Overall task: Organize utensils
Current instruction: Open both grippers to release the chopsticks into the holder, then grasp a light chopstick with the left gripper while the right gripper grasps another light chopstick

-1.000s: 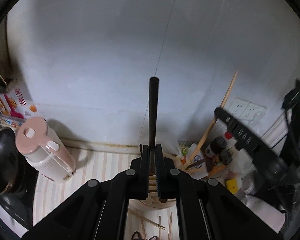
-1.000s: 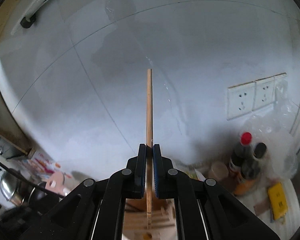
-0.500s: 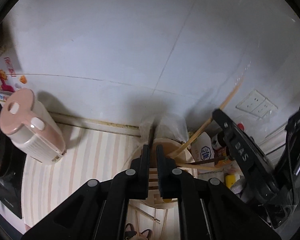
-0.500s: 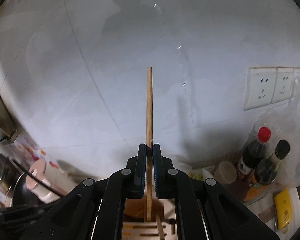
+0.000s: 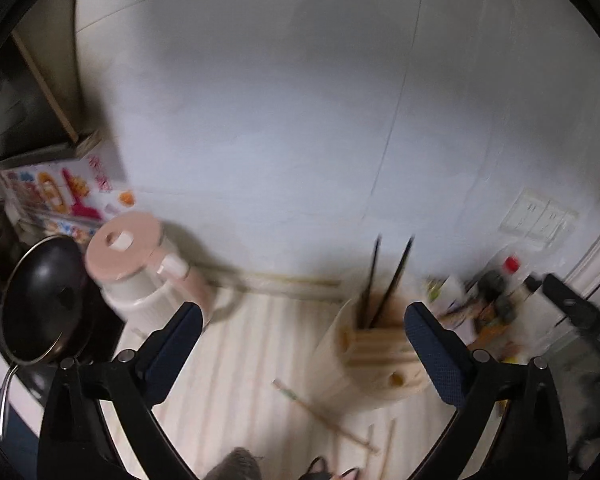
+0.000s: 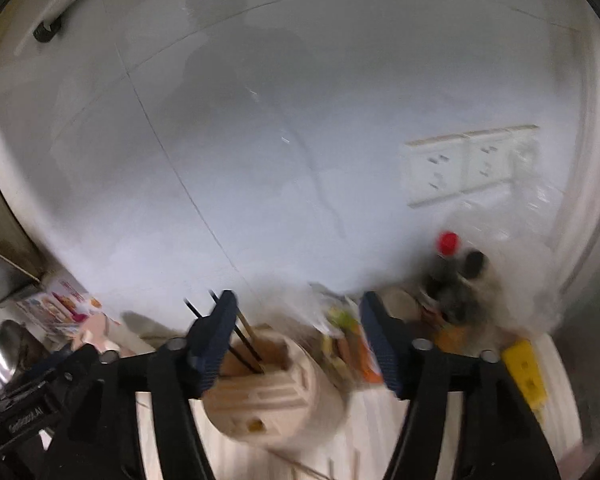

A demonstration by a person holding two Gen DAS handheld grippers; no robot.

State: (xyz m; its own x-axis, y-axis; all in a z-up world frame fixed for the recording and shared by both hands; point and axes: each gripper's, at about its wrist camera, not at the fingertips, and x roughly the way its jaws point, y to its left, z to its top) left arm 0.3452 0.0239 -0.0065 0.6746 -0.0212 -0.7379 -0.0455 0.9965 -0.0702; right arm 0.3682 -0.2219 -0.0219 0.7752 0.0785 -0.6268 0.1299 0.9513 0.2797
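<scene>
Left gripper (image 5: 302, 332): fingers standing wide apart, having just been opening, nothing between them.
Right gripper (image 6: 296, 340): fingers likewise parted, just been opening, gripping nothing.
Holder (image 5: 374, 354): standing at 4 o'clock in the left view, carrying two dark chopsticks (image 5: 384, 280) upright.
Loose chopsticks (image 5: 324, 414): lying flat on the striped tabletop (image 5: 236, 360), at 6 o'clock of the holder.
Handling: likely being light, stiff, thin and smooth, so prone to rolling or slipping.
Grasp: pinching near mid-length, squarely across the stick.
</scene>
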